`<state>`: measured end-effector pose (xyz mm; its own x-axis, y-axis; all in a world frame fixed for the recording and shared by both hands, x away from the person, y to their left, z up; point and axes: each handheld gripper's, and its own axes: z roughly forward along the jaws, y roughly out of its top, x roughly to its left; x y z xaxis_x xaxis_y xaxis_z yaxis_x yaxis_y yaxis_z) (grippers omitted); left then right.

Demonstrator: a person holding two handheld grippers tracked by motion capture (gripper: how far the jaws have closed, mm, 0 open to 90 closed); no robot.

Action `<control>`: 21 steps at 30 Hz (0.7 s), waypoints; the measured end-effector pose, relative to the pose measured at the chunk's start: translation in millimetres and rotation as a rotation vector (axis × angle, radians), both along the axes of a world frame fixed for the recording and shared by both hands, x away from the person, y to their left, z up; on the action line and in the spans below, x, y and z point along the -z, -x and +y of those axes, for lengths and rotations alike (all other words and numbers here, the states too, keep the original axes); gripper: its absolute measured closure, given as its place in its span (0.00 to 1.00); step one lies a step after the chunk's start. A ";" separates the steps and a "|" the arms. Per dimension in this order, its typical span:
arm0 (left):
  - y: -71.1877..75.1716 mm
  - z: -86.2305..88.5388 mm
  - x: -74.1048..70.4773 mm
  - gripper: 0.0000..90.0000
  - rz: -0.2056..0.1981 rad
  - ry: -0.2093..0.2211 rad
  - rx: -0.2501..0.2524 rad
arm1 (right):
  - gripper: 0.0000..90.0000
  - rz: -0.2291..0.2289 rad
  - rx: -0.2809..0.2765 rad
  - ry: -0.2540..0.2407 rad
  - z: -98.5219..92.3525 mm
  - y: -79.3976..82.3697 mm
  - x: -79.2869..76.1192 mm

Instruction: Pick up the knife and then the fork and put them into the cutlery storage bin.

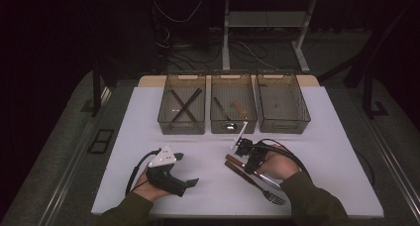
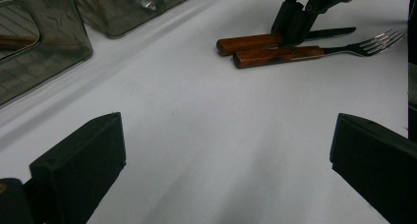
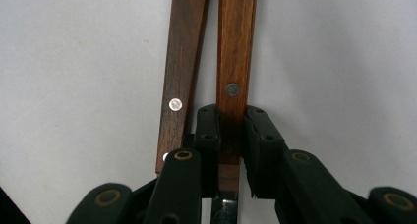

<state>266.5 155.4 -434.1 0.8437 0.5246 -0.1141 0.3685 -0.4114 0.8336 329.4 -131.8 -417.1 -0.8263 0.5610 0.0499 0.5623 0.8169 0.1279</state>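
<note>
Surface: white table point(image 1: 322, 137), three smoky bins point(image 1: 282, 104) at its far edge.
Right gripper point(image 3: 231, 135): clamped on knife handle point(image 3: 236, 62), beside fork point(image 2: 314, 51).
Left gripper point(image 2: 221, 155): jaws apart, idle.
Progress: knife, fork unsorted.

Dim room, grey carpet floor point(image 1: 59, 151), metal table legs point(image 1: 226, 37) behind.

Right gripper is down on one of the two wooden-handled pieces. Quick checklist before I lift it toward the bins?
1. Right gripper closed around one wooden handle: ok.
2. Neighbouring handle outside the jaws: ok, though close alongside.
3. Which piece is gripped, knife or fork: cannot tell.
4. Left gripper open, clear of the cutlery: ok.
5. Bins ahead, path unobstructed: ok.
</note>
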 end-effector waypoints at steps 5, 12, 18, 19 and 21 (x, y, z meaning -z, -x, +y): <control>0.2 -0.2 0.0 0.00 0.000 0.002 0.001 | 0.86 -0.021 0.024 -0.033 -10.6 -2.1 -0.1; 0.0 0.1 -0.2 0.00 -0.004 0.002 0.000 | 0.86 -0.098 0.046 -0.121 -31.4 -5.4 -8.4; -0.3 0.8 -0.5 0.00 -0.008 0.006 -0.002 | 0.86 -0.145 0.101 -0.241 -53.3 -6.0 -15.8; -0.3 0.8 -0.4 0.00 -0.008 0.008 -0.001 | 0.86 -0.150 0.102 -0.254 -56.2 -6.1 -17.1; -0.1 0.9 -0.6 0.00 -0.009 0.010 0.000 | 0.86 -0.160 0.110 -0.277 -62.0 -6.6 -20.2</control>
